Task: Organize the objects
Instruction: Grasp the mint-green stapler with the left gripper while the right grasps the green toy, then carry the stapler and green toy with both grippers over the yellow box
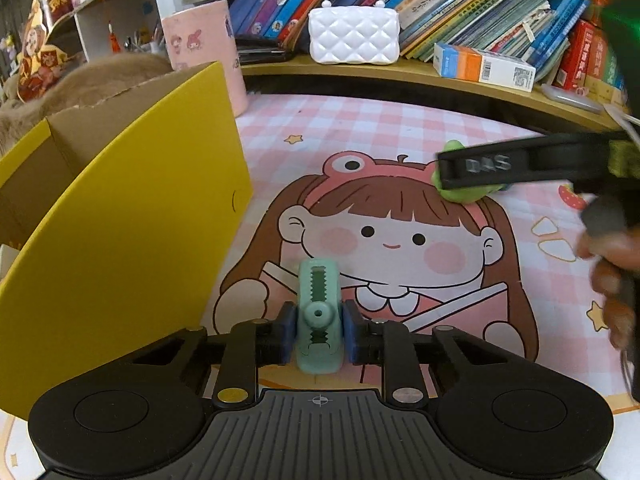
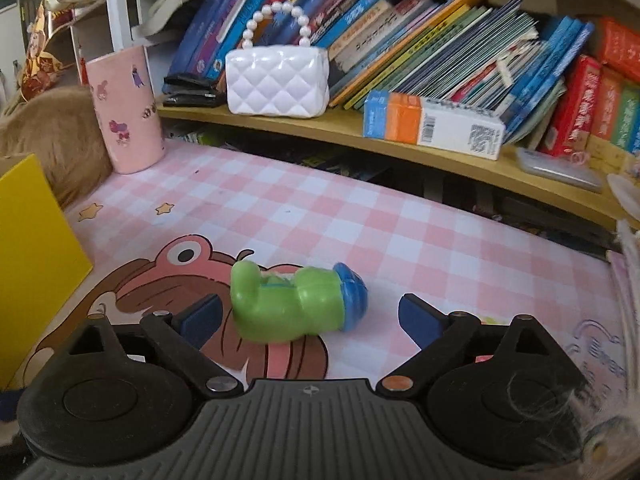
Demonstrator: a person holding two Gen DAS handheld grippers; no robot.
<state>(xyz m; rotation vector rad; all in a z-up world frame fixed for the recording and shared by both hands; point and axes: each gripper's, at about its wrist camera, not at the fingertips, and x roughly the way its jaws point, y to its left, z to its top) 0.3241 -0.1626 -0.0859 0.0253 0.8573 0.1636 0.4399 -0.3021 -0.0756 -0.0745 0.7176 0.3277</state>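
Gripping one clip [image 1: 319, 316] (one green toy [image 2: 294, 304] loose).

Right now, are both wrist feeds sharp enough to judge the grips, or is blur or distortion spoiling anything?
Left wrist view: mint clip between the blue pads is sharp; the right gripper's finger crossing the frame is smeared. Right wrist view: green toy slightly soft but readable between the open fingers. Both views: fisheye bows the shelf; even light, mild glare on the white purse.

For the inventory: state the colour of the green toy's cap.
Blue cap on the green toy; clearest in the right wrist view.
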